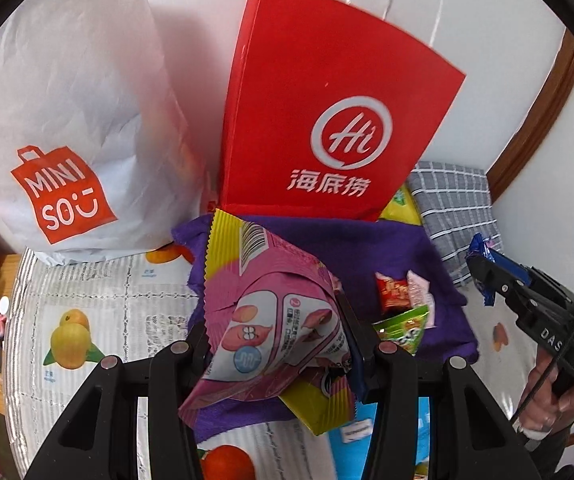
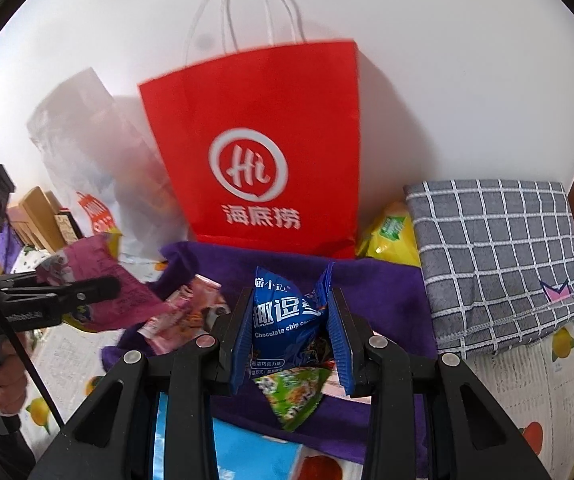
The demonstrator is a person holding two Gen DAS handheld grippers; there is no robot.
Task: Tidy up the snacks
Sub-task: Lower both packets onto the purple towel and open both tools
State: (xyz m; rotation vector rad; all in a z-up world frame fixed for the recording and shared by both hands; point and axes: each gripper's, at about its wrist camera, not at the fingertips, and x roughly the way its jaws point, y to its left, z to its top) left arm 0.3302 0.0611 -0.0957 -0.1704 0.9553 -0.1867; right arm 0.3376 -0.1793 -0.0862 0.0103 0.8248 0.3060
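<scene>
My left gripper (image 1: 277,344) is shut on a large pink and yellow snack bag (image 1: 275,304) and holds it above the purple cloth (image 1: 367,248). My right gripper (image 2: 290,320) is shut on a blue chocolate chip cookie packet (image 2: 283,316); it also shows in the left wrist view (image 1: 487,264) at the right. A red paper bag (image 1: 327,112) stands upright behind the cloth, also in the right wrist view (image 2: 263,140). A white Miniso bag (image 1: 67,120) stands to its left. A red packet (image 1: 393,290) and a green packet (image 1: 405,328) lie on the cloth.
A grey checked cloth (image 2: 495,260) lies folded at the right, with a yellow snack bag (image 2: 391,236) beside it. A fruit-print table cover (image 1: 87,320) lies under everything. A white wall is behind the bags. A pink packet (image 2: 183,316) lies on the purple cloth's left part.
</scene>
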